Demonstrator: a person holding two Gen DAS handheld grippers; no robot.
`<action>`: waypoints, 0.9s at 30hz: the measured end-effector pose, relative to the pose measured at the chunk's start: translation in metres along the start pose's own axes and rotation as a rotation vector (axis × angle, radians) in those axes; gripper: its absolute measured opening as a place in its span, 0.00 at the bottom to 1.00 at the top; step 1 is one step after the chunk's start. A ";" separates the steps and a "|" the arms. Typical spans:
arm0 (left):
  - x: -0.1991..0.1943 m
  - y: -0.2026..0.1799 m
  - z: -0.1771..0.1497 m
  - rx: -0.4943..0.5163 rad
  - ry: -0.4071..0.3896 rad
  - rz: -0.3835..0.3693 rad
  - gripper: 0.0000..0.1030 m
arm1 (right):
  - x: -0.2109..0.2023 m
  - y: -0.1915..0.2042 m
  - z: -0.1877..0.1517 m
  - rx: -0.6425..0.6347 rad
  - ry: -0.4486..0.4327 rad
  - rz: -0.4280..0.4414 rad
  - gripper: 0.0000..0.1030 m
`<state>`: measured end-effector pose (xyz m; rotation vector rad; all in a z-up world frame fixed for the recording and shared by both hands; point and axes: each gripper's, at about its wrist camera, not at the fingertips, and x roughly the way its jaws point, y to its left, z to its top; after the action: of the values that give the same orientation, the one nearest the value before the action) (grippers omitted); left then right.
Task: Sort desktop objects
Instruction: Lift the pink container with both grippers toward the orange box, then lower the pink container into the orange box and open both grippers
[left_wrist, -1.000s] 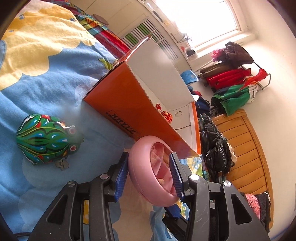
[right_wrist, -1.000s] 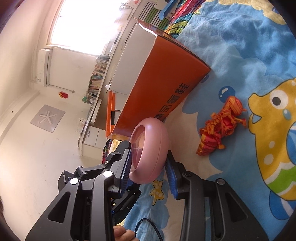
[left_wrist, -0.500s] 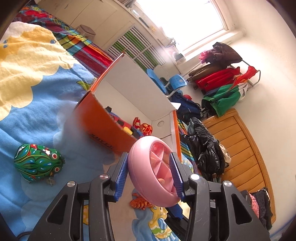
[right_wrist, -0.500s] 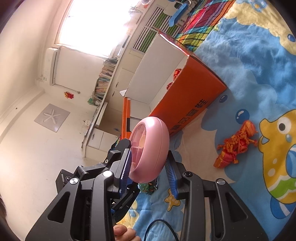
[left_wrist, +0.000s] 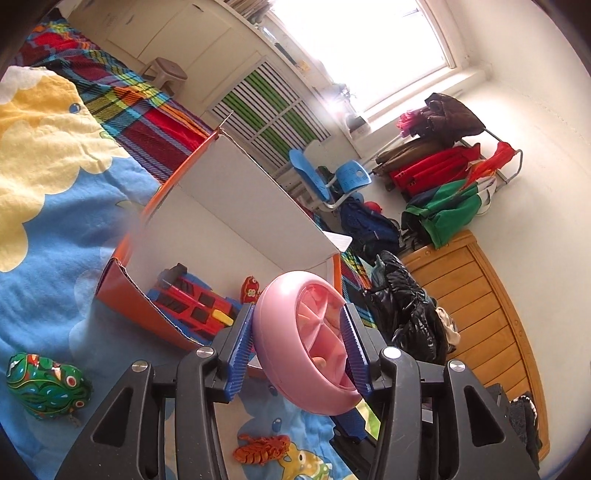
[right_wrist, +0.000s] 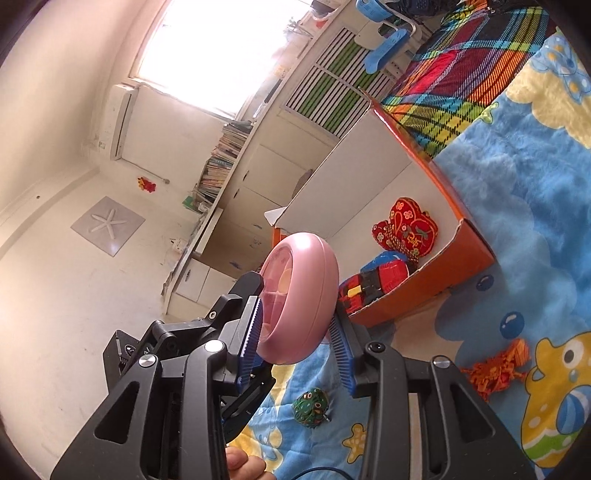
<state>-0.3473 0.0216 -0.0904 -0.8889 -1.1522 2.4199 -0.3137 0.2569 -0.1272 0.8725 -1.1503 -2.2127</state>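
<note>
Both grippers hold one round pink toy (left_wrist: 306, 339), also in the right wrist view (right_wrist: 299, 299). My left gripper (left_wrist: 299, 350) and my right gripper (right_wrist: 295, 339) are each shut on it, lifted above the blanket near the open orange box (left_wrist: 129, 291), also seen from the right (right_wrist: 472, 254). The box holds a red toy truck (left_wrist: 192, 306) and a red embroidered toy (right_wrist: 404, 229). A green tin frog (left_wrist: 44, 384) and an orange lobster toy (left_wrist: 262, 446) lie on the blanket below.
The blue cartoon blanket (left_wrist: 55, 229) covers the surface. A plaid cloth (left_wrist: 122, 107) lies behind the box. A blue chair (left_wrist: 328, 177), a clothes rack (left_wrist: 450, 162) and a wooden bed end (left_wrist: 480, 314) stand beyond.
Both grippers rose with the pink toy and tilted, so the inside of the orange box and its toys came into view. The frog and lobster stayed on the blanket.
</note>
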 end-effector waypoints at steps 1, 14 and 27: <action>0.003 0.002 -0.001 -0.006 0.005 0.007 0.43 | 0.001 -0.002 0.000 0.001 0.000 -0.007 0.34; 0.015 0.011 -0.003 -0.019 0.032 0.010 0.45 | 0.007 -0.012 -0.002 0.016 0.017 -0.039 0.34; 0.021 0.007 -0.002 -0.032 0.059 0.024 0.56 | 0.007 -0.013 -0.001 0.045 0.035 -0.033 0.38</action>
<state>-0.3622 0.0290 -0.1053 -0.9827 -1.1679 2.3833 -0.3195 0.2581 -0.1408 0.9512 -1.1810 -2.1973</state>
